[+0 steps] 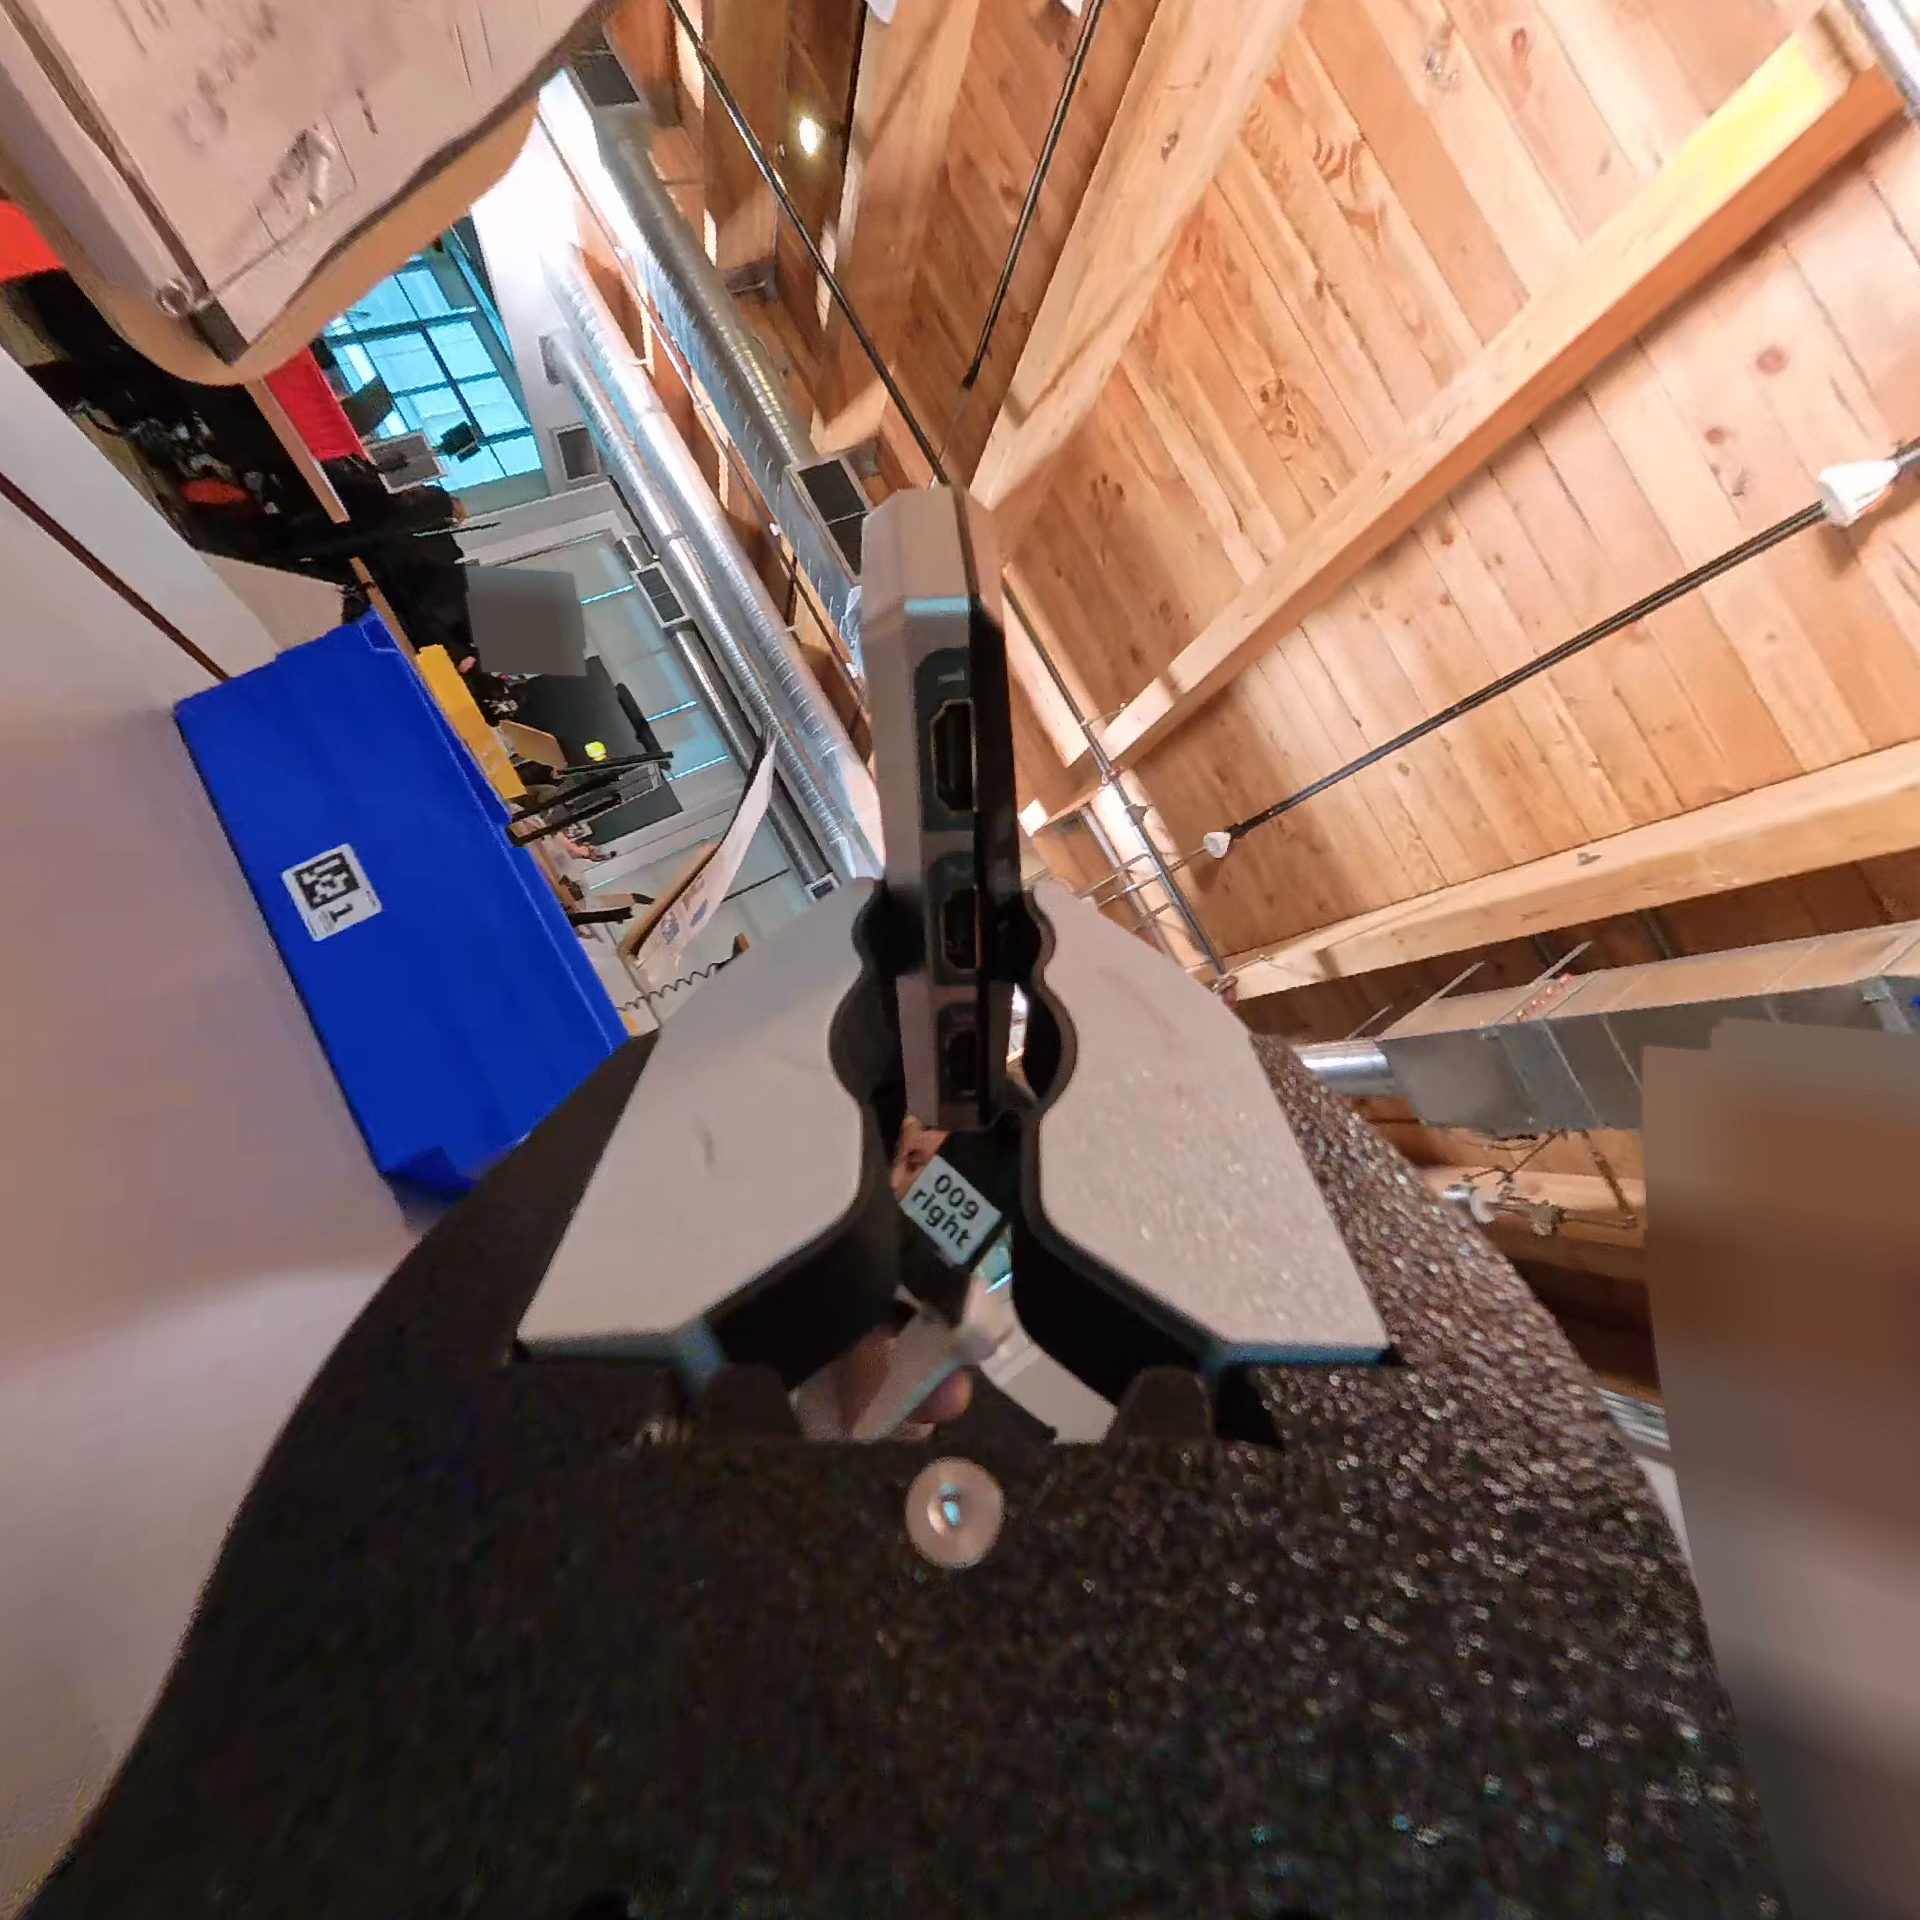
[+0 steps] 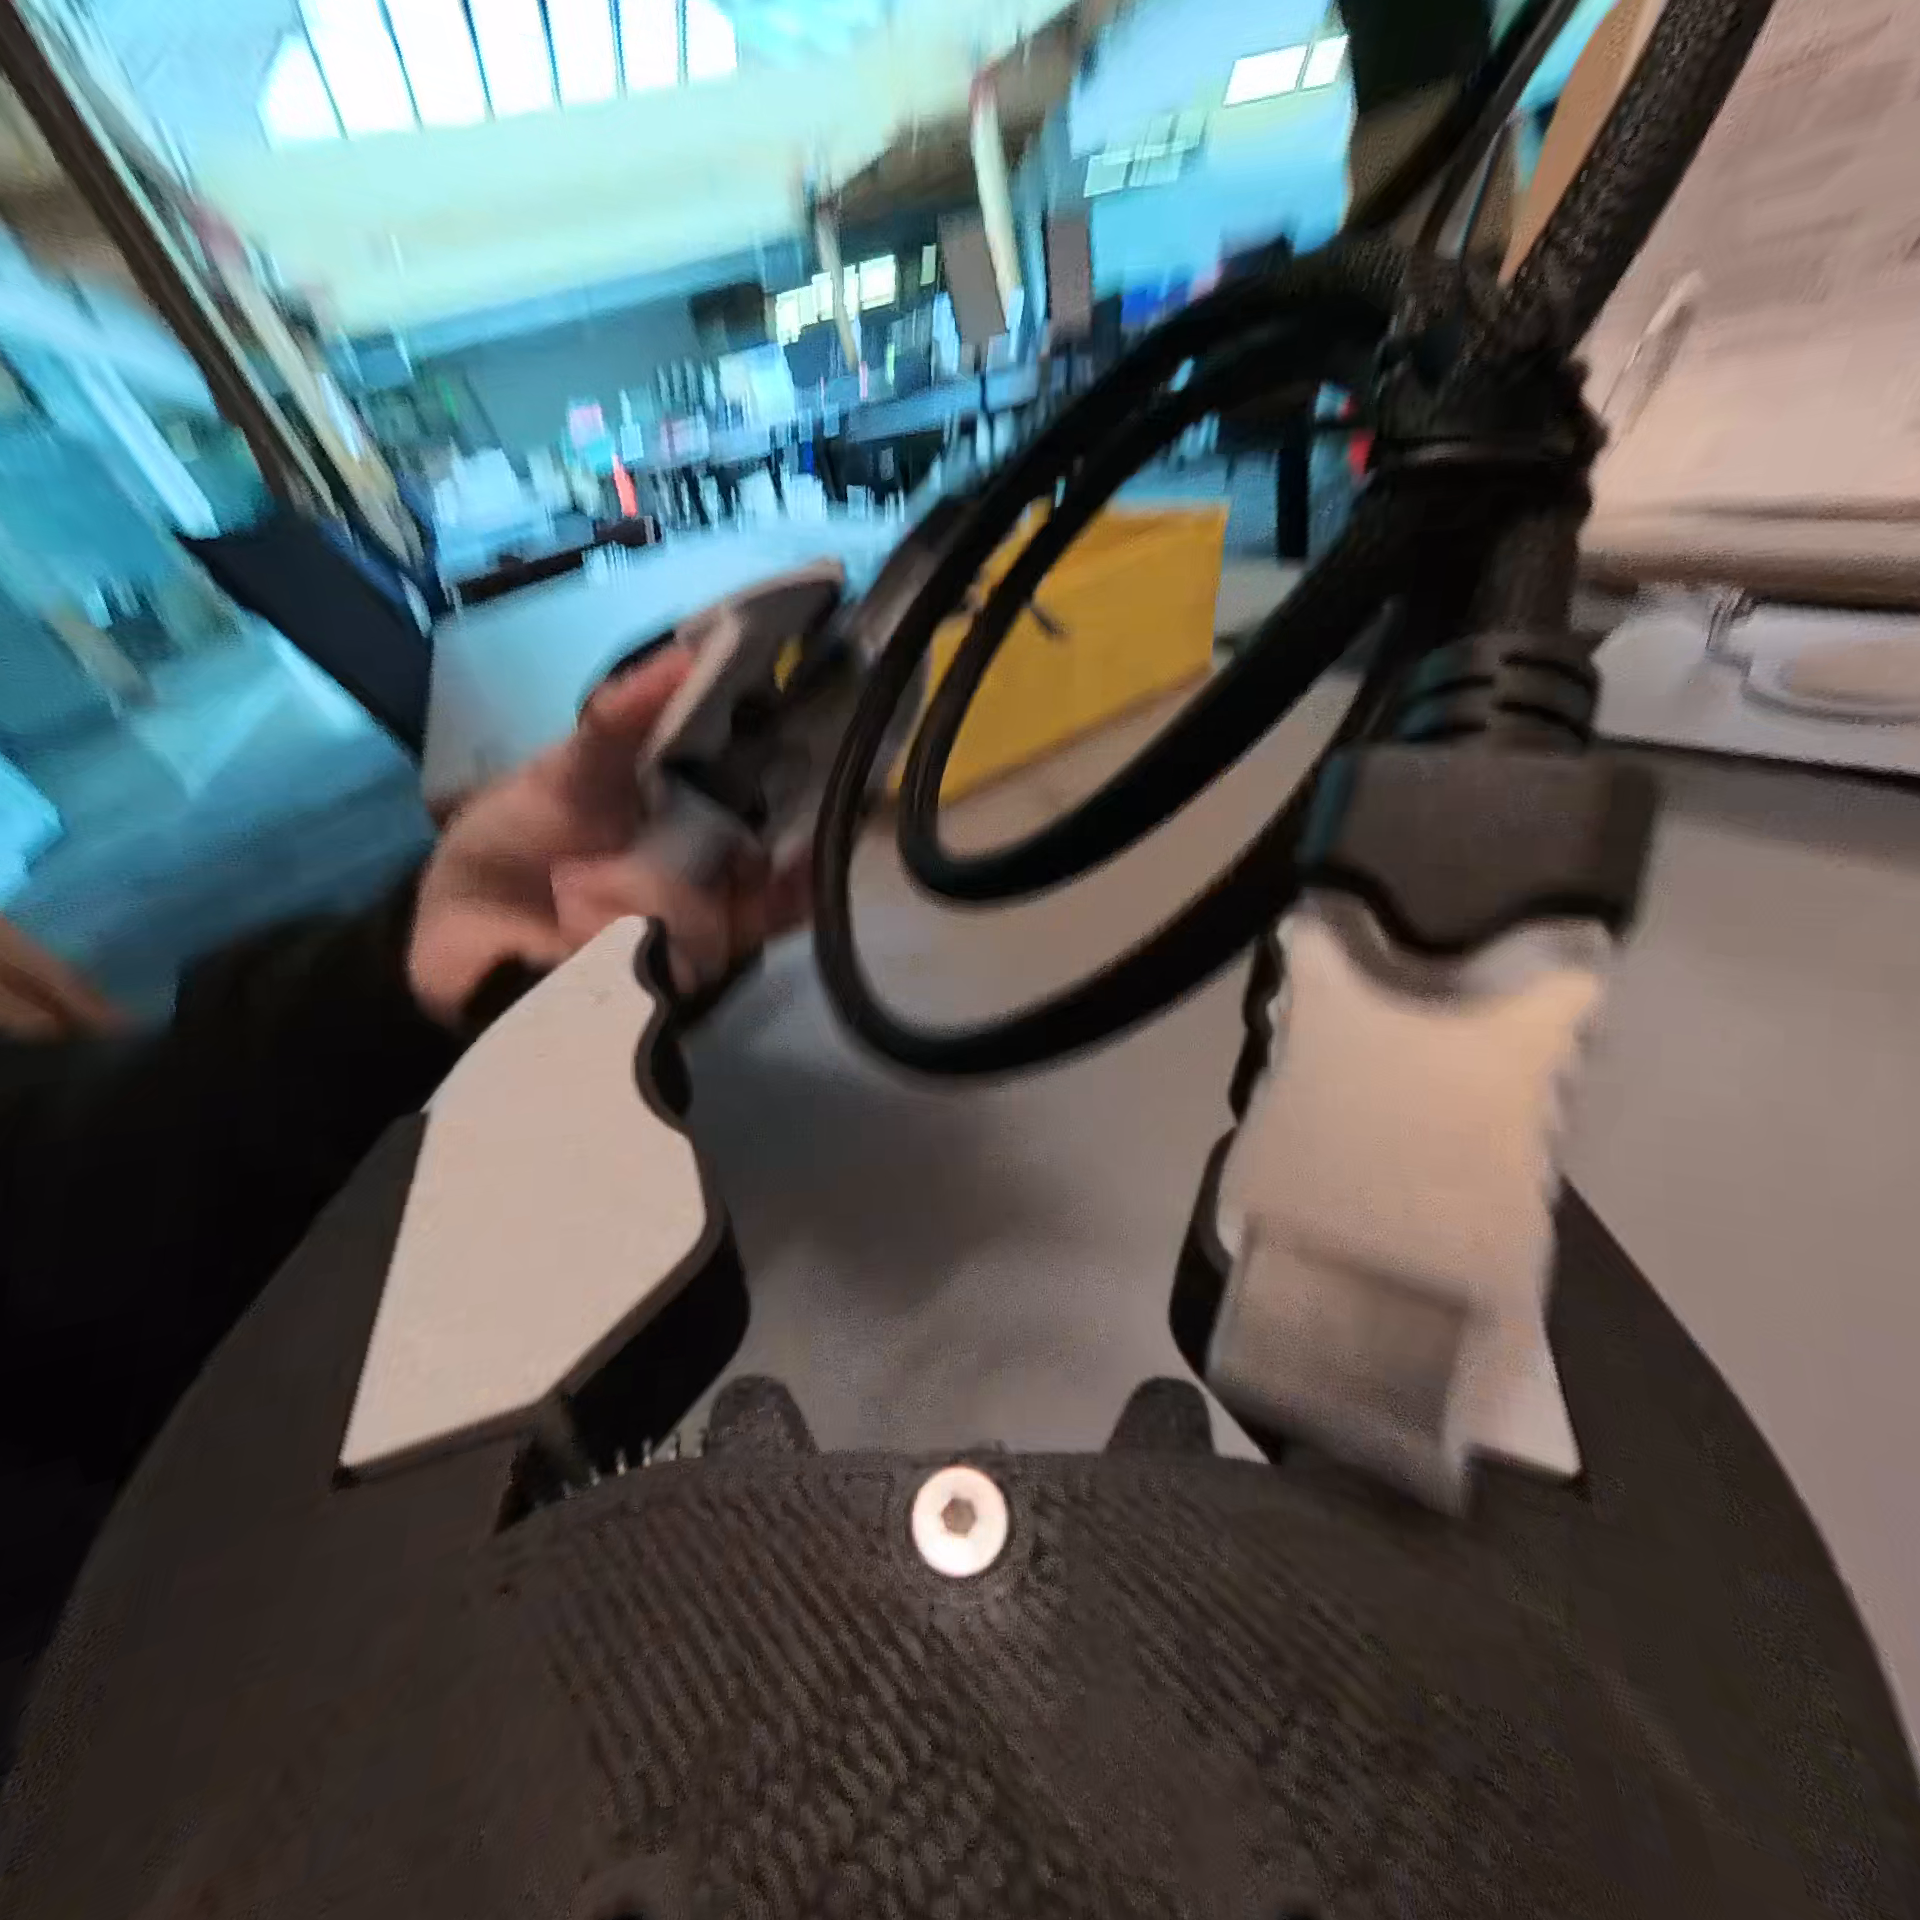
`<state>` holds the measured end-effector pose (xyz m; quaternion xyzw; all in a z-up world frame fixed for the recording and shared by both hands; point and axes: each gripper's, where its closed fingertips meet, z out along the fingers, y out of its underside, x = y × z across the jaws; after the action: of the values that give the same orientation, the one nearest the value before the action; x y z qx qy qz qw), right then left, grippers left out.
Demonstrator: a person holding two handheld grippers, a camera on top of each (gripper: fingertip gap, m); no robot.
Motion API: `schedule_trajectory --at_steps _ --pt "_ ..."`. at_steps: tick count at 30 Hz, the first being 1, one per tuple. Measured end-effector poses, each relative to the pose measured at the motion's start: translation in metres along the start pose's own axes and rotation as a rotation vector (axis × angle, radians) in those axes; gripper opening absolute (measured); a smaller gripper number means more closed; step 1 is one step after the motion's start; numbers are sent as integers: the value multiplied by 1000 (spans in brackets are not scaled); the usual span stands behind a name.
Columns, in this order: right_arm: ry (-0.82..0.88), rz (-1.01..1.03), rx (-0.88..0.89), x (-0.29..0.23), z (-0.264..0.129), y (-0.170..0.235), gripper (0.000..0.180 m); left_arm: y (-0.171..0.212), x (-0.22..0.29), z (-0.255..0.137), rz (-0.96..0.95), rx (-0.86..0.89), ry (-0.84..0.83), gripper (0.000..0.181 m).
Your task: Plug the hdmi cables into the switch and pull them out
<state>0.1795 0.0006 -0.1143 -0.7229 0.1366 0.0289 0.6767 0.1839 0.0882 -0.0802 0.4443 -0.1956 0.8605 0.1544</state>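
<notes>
My left gripper (image 1: 956, 914) is shut on the silver HDMI switch (image 1: 940, 665), gripping its lower part and holding it up on edge toward the wooden ceiling. Three ports on its side face me, all empty. My right gripper (image 2: 1029, 935) is open, jaws wide apart, and the view is blurred by motion. A black HDMI plug (image 2: 1475, 831) sits just beyond the right fingertip (image 2: 1423, 997), not between the jaws, with its coiled black cable (image 2: 1039, 727) looping to the left. The other gripper (image 2: 738, 686), held in a hand (image 2: 540, 852), shows at left.
A blue bin (image 1: 395, 883) stands on the white table (image 1: 125, 935) to the left, under a cardboard box (image 1: 260, 156). A yellow bin (image 2: 1091, 644) sits behind the cable coil. Pale fabric (image 2: 1766, 364) lies at the right.
</notes>
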Motion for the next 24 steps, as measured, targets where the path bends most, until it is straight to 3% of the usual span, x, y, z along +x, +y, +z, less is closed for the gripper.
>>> schedule_trajectory --at_steps 4,7,9,11,17,20,24 --pt "18 -55 -302 21 -40 32 112 -17 4 -12 4 -40 -3 22" --pt "126 -185 -222 34 -68 2 111 -9 -4 -18 40 -156 -93 22" --pt "244 -333 -64 36 -81 -37 111 3 -10 -21 51 -260 -132 22" --pt "256 -525 76 18 -85 -62 103 18 -13 -21 17 -360 -130 21" --pt "169 -897 -49 -12 -61 -41 88 65 -18 -22 -33 -672 -146 21" --pt "10 -832 -39 -30 -53 -27 78 83 -10 -19 -52 -792 -107 21" --pt "-5 -811 -57 -20 -49 -17 65 95 -9 -14 -26 -886 -124 21"
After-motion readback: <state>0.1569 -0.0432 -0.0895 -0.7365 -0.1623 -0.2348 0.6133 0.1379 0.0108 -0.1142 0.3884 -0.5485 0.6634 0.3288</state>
